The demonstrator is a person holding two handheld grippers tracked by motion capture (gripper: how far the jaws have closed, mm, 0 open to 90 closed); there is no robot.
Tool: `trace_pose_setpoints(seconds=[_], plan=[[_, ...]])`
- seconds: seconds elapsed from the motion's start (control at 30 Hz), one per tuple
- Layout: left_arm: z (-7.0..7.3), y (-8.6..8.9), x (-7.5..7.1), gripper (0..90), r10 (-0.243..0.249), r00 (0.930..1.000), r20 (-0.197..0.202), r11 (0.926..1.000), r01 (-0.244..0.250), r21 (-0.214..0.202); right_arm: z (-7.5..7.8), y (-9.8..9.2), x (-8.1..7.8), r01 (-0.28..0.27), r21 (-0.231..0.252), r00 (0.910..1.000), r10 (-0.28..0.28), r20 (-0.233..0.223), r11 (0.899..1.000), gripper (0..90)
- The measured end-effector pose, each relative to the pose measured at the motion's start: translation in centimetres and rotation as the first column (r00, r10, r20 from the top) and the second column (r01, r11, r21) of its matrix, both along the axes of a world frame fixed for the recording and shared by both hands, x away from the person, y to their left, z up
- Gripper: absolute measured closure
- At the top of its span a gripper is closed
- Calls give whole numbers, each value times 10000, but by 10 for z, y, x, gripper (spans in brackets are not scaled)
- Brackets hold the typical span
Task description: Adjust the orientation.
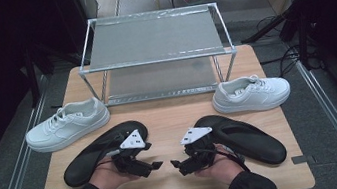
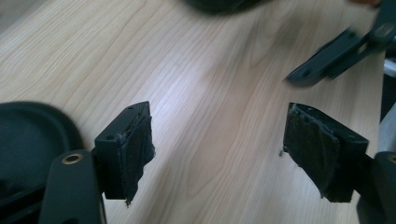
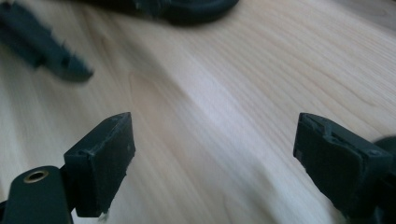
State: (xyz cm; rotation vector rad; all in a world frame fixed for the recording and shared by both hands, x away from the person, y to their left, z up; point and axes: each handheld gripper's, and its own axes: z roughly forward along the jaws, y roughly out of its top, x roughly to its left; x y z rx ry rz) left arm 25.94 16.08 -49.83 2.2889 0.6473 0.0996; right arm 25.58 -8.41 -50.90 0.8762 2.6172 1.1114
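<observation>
Both grippers rested low over the wooden table (image 1: pixel 161 126), jaws spread wide and empty: left gripper (image 1: pixel 154 166), right gripper (image 1: pixel 176 164). Black insoles (image 1: pixel 243 136) flanked them; white sneakers (image 1: pixel 67 124) lay beside the metal rack (image 1: pixel 153 38).

Left claw view: other claw (image 2: pixel 336 56) blurred at far right; black sole (image 2: pixel 28 135) cut by left edge. Right claw view: other claw (image 3: pixel 44 49) blurred far left. High view: rack's lower shelf (image 1: pixel 159 78) partly hidden under top shelf.
</observation>
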Motion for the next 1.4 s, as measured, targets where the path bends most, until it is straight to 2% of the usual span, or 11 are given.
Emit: trace_pose_setpoints(seconds=[0.07,0.17,0.27,0.37,0.47,0.63,0.77,0.9,1.07,1.27,1.4], plan=[[1,5,2,325,-32,9999,-108,9999,33,121,4,-3,-3,-148,-171,9999,149,48,9997,133],[7,11,7,371,424,9959,-797,9990,-431,-71,15,-7,-4,-504,168,9984,500,269,9986,137],[9,13,8,373,459,9944,-956,9988,-471,-99,18,-6,-4,-571,55,9969,567,538,9984,162],[10,15,7,366,498,9934,-1038,9987,-510,-86,17,-10,0,-887,26,9959,887,164,9961,250],[12,17,7,372,640,9908,-1190,9979,-647,-23,18,-11,3,-743,204,9969,747,-225,9970,279],[15,21,6,389,816,9873,-1363,9966,-823,8,24,-13,3,-952,282,9955,952,18,9951,319],[17,24,6,374,908,9879,-1255,9957,-925,-84,28,-16,3,-1148,625,9932,1157,-112,9914,399],[20,27,7,362,900,9880,-1256,9953,-937,-239,32,-18,4,-1165,558,9927,1179,-237,9916,428],[24,30,6,405,759,9908,-1118,9970,-771,-70,34,-20,4,-1295,778,9908,1321,-296,9885,477],[30,39,5,395,973,9905,-971,9937,-1022,-464,40,-27,0,-1329,1032,9911,1330,57,9857,535],[34,44,4,409,997,9919,-781,9945,-1019,-255,43,-32,1,-1186,1092,9929,1173,187,9869,528]])
